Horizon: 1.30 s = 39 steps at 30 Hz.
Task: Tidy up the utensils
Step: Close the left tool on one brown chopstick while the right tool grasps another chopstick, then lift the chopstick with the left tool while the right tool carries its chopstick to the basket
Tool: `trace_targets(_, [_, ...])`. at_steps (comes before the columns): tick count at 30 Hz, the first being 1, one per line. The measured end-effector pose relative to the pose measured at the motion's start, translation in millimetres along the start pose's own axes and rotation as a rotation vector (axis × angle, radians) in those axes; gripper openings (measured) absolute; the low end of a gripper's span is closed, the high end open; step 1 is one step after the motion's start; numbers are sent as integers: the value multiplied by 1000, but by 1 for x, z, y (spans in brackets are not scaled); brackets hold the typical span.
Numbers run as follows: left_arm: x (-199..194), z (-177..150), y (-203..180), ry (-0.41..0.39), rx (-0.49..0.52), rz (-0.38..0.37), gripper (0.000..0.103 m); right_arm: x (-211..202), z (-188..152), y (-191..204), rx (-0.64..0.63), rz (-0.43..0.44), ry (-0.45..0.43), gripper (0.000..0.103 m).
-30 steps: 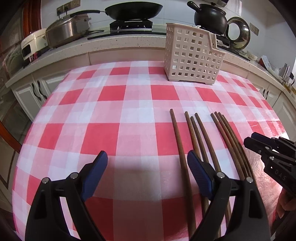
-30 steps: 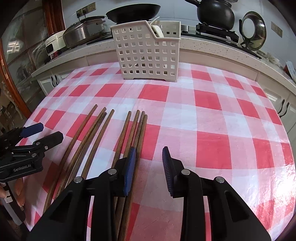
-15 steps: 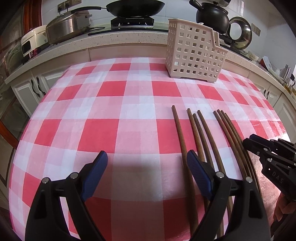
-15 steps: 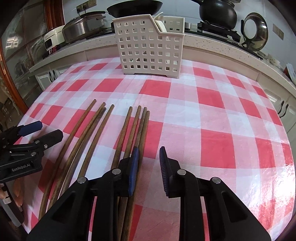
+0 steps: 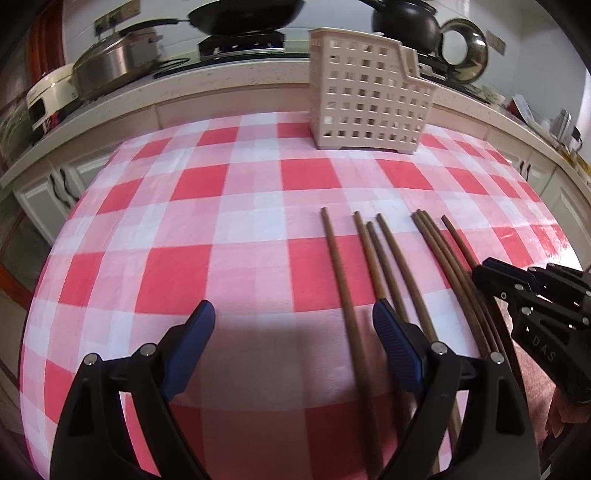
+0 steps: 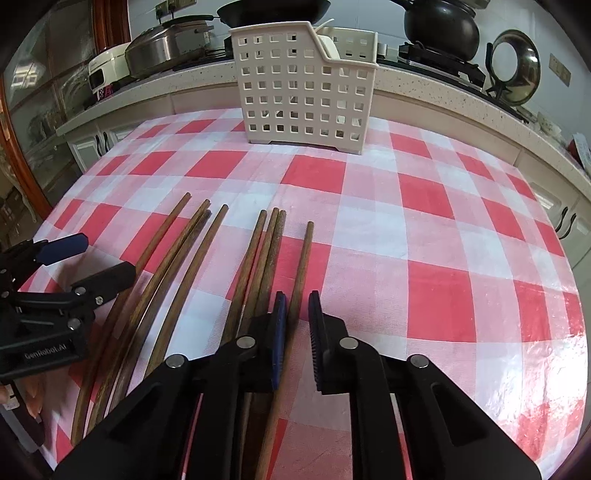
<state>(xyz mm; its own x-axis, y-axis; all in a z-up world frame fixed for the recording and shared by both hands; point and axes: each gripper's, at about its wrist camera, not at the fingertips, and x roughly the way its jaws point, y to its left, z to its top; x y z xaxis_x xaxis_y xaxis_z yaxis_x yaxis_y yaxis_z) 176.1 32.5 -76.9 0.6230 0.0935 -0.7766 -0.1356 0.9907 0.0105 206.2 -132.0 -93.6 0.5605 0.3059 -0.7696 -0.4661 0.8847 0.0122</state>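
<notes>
Right wrist view shows the right gripper (image 6: pixel 297 325) low over a tabletop (image 6: pixel 443 240) covered in red-and-white checked cloth, its blue-padded fingers (image 6: pixel 279 332) clenched on a single long brown wooden chopstick (image 6: pixel 301 269). That chopstick runs between the pads and stands a little apart to the right of its neighbours. Just left of it lies a tight bundle of three chopsticks (image 6: pixel 266 251), and further left a looser fan of four chopsticks (image 6: pixel 173 258), all flat on the cloth with their far ends pointing toward the back of the tabletop.

At the back of the cloth stands a cream plastic utensil basket (image 6: pixel 303 85) with square holes in its walls, upright and well apart from the chopsticks. Something pale shows above its rim, but what it is cannot be told.

The left gripper (image 5: pixel 293 345) hangs over the cloth at the left side of the chopsticks with its fingers (image 5: pixel 192 339) spread wide and released, nothing pressed between them. In the left wrist view one chopstick runs between the two pads near the right one, touched by neither.

Behind the tabletop runs a pale kitchen counter (image 6: pixel 424 92) carrying a black pan (image 5: pixel 243 16), a steel lidded pot (image 5: pixel 114 64) and a black kettle (image 6: pixel 439 26).
</notes>
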Motion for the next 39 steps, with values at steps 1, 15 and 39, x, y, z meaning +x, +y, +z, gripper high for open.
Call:
trace_targets(1, [2,1,-2,1,11,12,80,0,0,-2,4,4,1,8])
trace_targets(15, [17,12,-16,20,60,-30,18,2,3,-2,-16,4,-3,8])
trace_targets(39, [-42,30,-8,-157,10,-116,6,-57,20,-23,72,91,-229,7])
